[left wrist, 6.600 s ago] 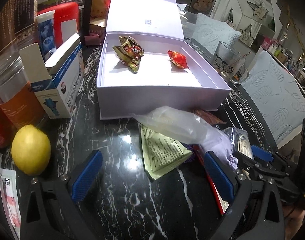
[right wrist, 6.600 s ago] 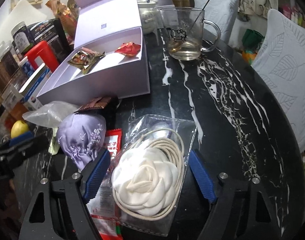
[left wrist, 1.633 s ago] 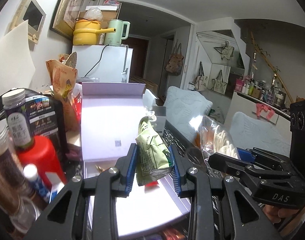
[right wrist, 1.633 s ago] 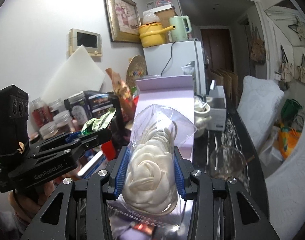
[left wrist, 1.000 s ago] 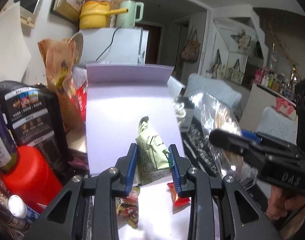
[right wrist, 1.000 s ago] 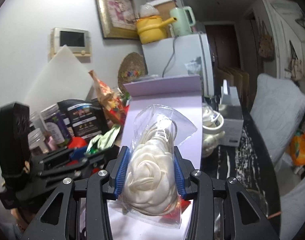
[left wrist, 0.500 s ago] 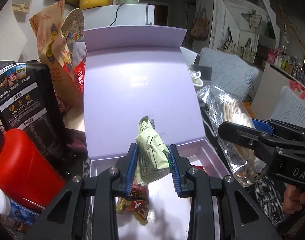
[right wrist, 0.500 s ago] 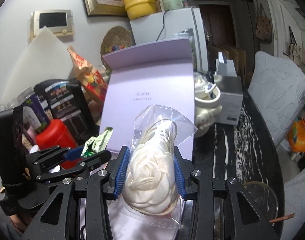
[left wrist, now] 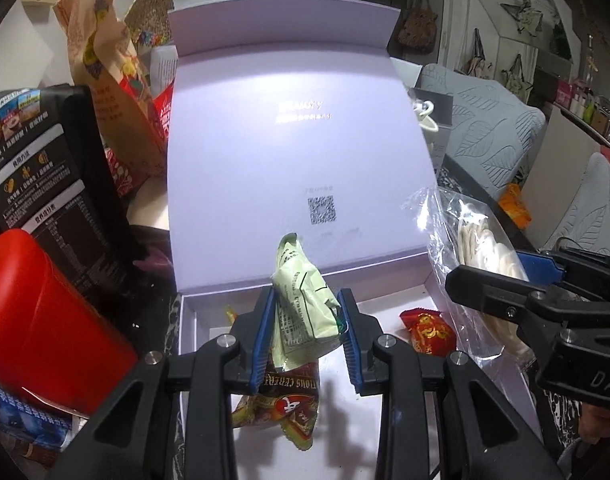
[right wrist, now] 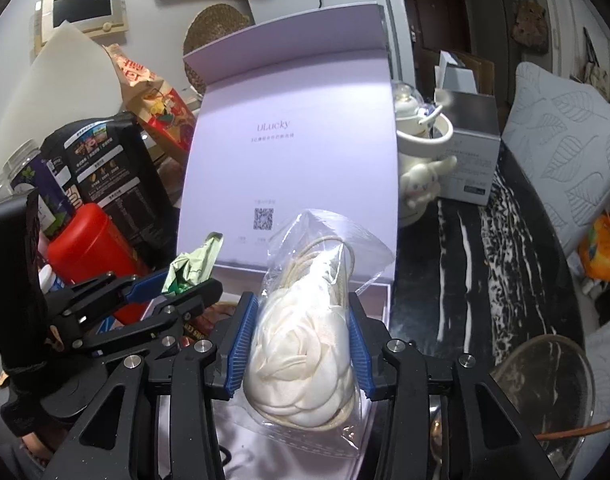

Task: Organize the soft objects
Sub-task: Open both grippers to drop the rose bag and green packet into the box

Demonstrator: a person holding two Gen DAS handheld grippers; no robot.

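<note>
Your left hand-held gripper (left wrist: 305,334) is clamped on a pale green packet (left wrist: 301,300), blue pads pressing both sides, packet standing upright between them. It hangs over the open lavender box (left wrist: 193,320), above the box's near-left part. Left of the box: a red canister (left wrist: 45,312), a black printed pouch (left wrist: 45,168) behind it, a tan paper snack bag (left wrist: 105,60) further back. Under the green packet a brown-and-gold snack wrapper (left wrist: 283,404) lies on the box floor. The raised lid (left wrist: 293,140) stands behind, QR code on its inner face. A small red wrapped candy (left wrist: 427,330) lies in the box toward its right side.

Your right hand-held gripper (right wrist: 299,344) grips a clear plastic bag with a white fabric rose (right wrist: 301,352) and coiled cord inside. Its jaws have just been opening a little, but the pads touch the bag on both sides, so it counts as held. It sits over the box's right part, just beside the left gripper. Right of the box on the black marbled tabletop (right wrist: 517,264): a white figurine cup (right wrist: 421,160), a grey carton (right wrist: 469,152), and a glass mug (right wrist: 545,384) at the near right.
</note>
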